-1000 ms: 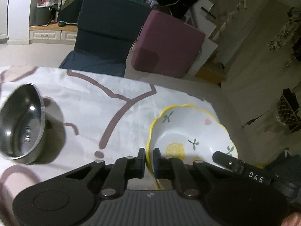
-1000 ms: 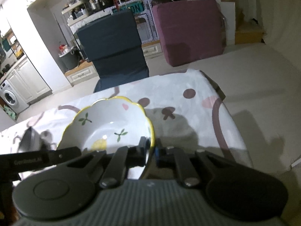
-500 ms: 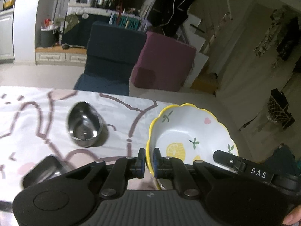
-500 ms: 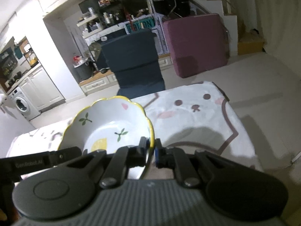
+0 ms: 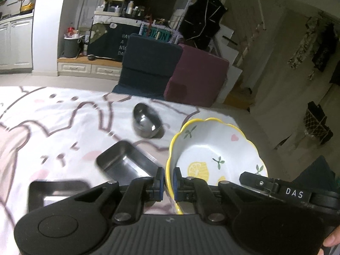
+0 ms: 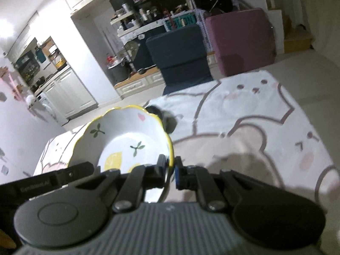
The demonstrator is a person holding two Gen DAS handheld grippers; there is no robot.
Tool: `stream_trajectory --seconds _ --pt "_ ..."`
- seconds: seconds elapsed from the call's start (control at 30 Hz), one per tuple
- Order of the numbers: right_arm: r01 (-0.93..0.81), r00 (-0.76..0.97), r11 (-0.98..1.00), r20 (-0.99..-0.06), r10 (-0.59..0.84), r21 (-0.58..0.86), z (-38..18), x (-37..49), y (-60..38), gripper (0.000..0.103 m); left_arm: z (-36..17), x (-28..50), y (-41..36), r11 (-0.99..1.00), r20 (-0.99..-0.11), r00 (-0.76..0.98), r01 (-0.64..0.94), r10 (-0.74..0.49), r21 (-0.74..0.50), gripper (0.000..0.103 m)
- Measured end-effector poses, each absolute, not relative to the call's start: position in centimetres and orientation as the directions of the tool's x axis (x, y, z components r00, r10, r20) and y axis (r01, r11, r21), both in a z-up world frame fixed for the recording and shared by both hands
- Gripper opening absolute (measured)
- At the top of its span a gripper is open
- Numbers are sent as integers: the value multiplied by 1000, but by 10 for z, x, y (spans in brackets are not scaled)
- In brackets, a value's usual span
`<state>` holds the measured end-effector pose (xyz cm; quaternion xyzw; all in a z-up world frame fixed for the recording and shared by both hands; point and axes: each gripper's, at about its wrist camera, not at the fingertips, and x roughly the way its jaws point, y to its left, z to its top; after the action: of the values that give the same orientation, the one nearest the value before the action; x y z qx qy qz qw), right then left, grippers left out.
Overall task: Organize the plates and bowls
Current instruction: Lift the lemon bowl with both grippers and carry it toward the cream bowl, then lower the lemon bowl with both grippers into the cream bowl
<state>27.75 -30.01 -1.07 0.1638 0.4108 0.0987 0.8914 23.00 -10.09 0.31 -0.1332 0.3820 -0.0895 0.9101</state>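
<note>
Fingers of my left gripper (image 5: 168, 183) are almost closed and pinch the yellow rim of the lemon bowl (image 5: 214, 148); my right gripper (image 6: 170, 170) pinches the opposite rim the same way. Between them the bowl hangs above the desk (image 5: 63, 114), near the steel bowl (image 5: 146, 123).

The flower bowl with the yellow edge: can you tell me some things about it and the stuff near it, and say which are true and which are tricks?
1. Both grippers pinch the flower bowl by its rim. True: the left gripper and the right gripper are each shut on the rim.
2. The flower bowl has a lemon painted inside. True.
3. The round metal bowl is stacked inside the flower bowl. False: it sits apart on the tablecloth.
4. The tablecloth is plain blue. False: it is white with pink-brown cartoon animals.
5. Two dark rectangular trays lie on the tablecloth. True.
</note>
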Motion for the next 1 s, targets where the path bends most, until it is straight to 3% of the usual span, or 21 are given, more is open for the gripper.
stream_trajectory --seconds 0.47,1.0 --pt "-94 553 941 -769 320 324 -41 228 -257 10 -55 160 -63 938 -742 607 18 -286 -347 9" --pt "-110 514 977 -831 212 182 -69 202 -231 9 -108 159 -65 902 -777 521 -28 -354 -430 9"
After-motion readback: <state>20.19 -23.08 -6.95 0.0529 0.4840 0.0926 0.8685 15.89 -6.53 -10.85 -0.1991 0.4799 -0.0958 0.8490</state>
